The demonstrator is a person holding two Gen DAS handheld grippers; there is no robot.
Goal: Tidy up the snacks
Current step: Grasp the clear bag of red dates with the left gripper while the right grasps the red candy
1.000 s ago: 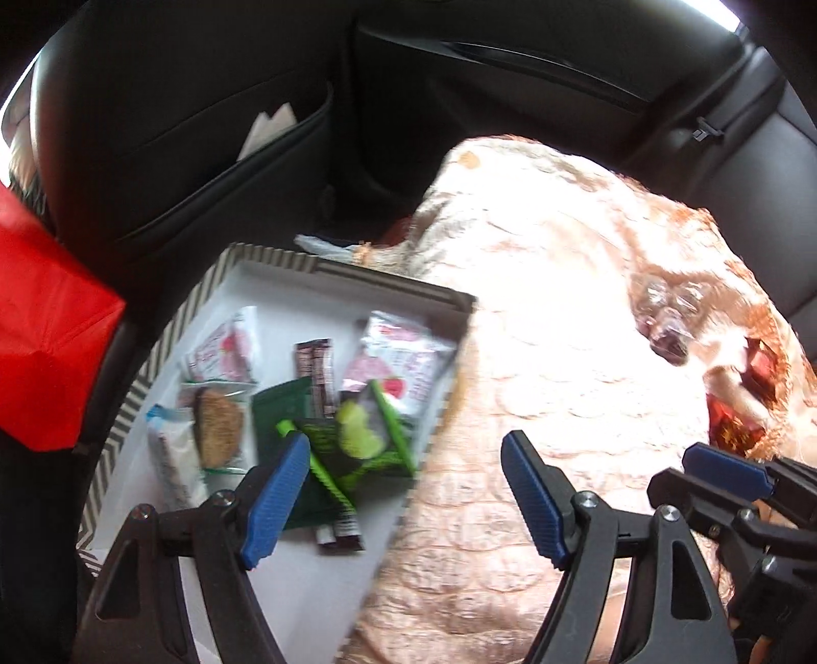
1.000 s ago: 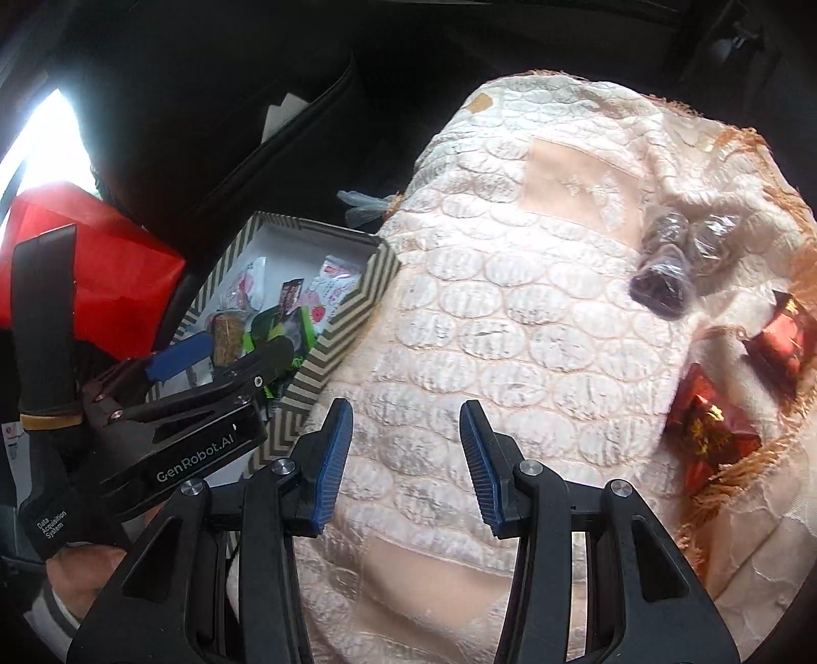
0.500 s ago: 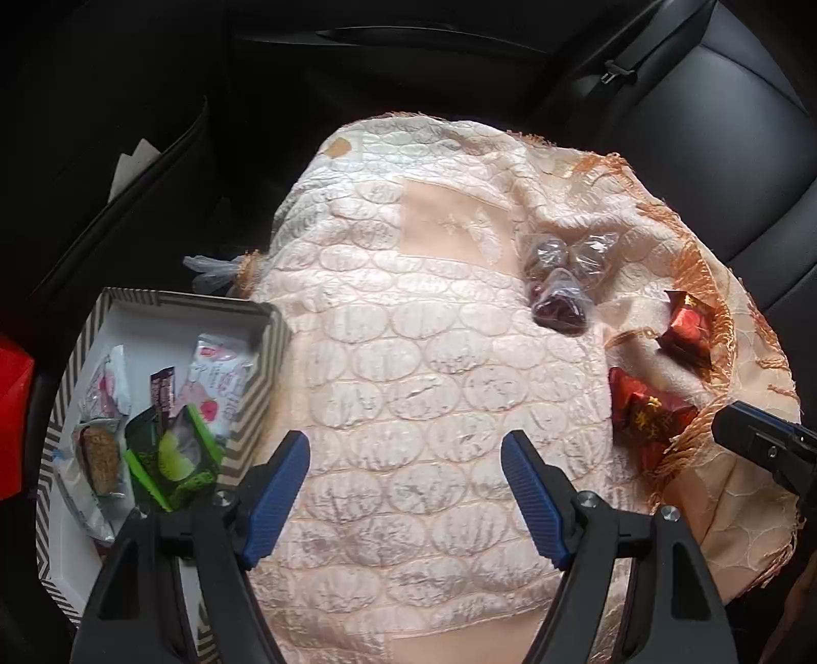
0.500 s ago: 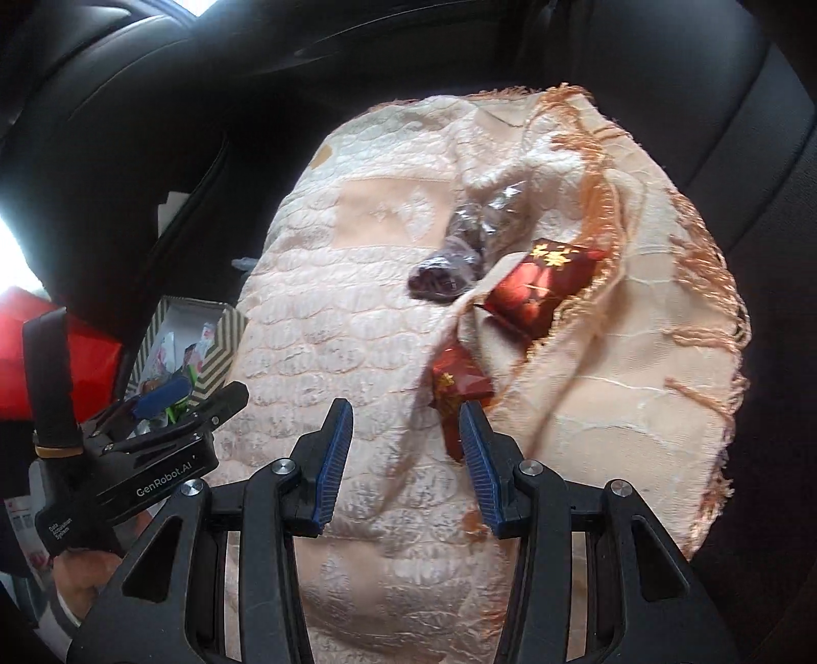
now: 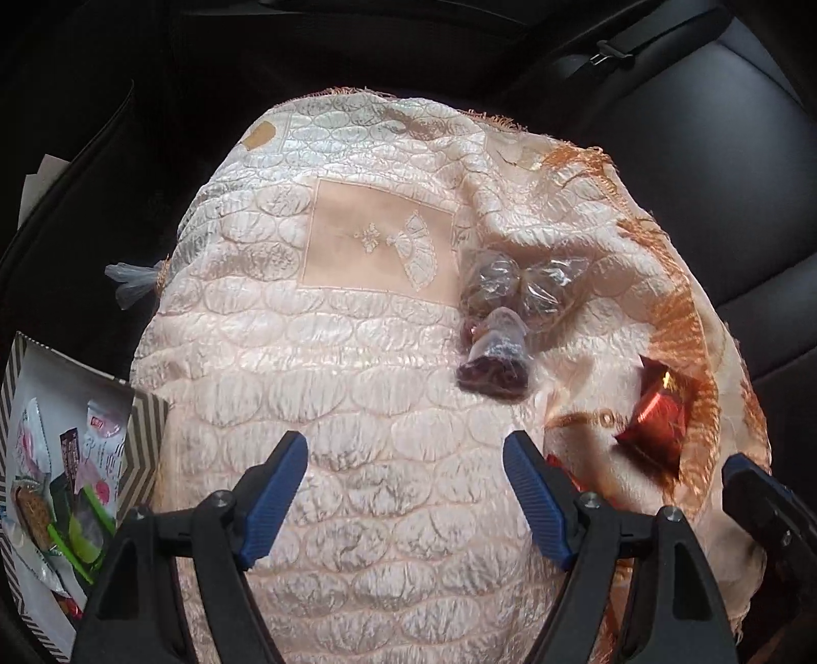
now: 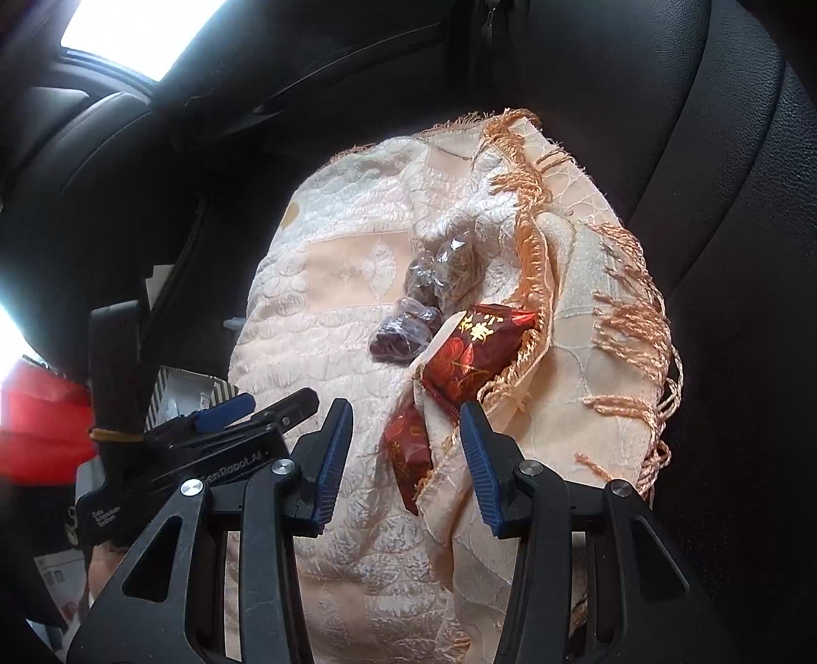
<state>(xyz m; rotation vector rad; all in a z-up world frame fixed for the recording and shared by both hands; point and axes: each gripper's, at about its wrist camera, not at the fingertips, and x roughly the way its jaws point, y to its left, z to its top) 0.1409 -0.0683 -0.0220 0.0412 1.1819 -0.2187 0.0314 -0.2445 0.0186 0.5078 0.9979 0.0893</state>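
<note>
Both tools gape empty: left tool (image 5: 406,493) over the quilted peach cloth (image 5: 357,368), right tool (image 6: 406,449) near a red foil-wrapped sweet (image 6: 472,355).

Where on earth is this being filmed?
Most likely a car's back seat: black leather upholstery, a seat-belt buckle and a window overhead. Snacks lie on a cream cloth spread over the seat.

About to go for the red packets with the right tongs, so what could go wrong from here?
The nearer red packet is half tucked under a fold of the cloth, so the open right tongs may pinch fabric too. Tugging that fold could shift the clear-wrapped candies beside the upper red packet.
</note>
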